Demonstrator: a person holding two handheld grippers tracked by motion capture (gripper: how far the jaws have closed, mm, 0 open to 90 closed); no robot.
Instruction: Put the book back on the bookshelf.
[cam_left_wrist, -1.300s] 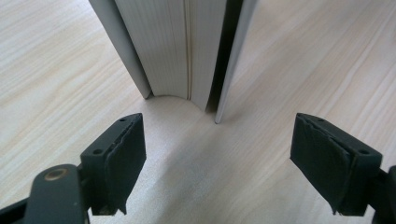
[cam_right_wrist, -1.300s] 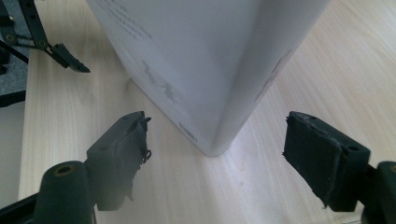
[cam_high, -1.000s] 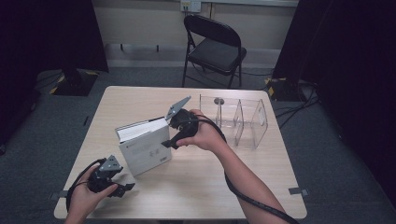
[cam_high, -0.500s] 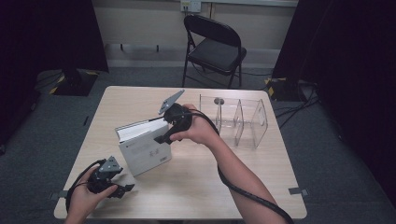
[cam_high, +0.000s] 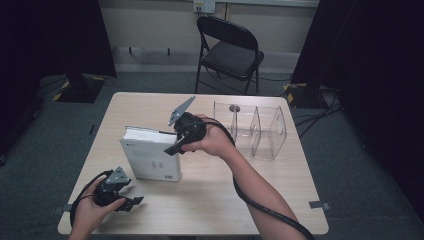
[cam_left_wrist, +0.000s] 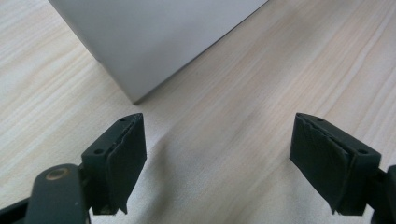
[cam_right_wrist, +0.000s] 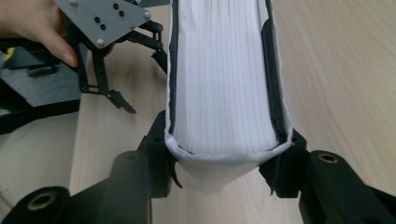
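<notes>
Near the front left corner of the table (cam_high: 210, 210), the left gripper (cam_high: 131, 199) is held low over the bare wood, its jaws spread apart with nothing between them; in the left gripper view a corner of the book (cam_left_wrist: 154, 42) is seen just beyond the jaws. Farther in, toward the left middle of the tabletop, the white book (cam_high: 150, 155) is stood up on one edge, its page block turned to the right gripper (cam_high: 172, 149). The jaws of that gripper have just been closing and are now clamped on the book across its thickness, one pad against each cover, as is seen in the right gripper view (cam_right_wrist: 229, 84). The grasp appears to be just made, so lifting seems to be next; a steady grip would be needed to keep the pages from splaying. At the far right corner, a clear rack (cam_high: 250, 131) with dividers is left empty, well apart from the book and probably its destination.
</notes>
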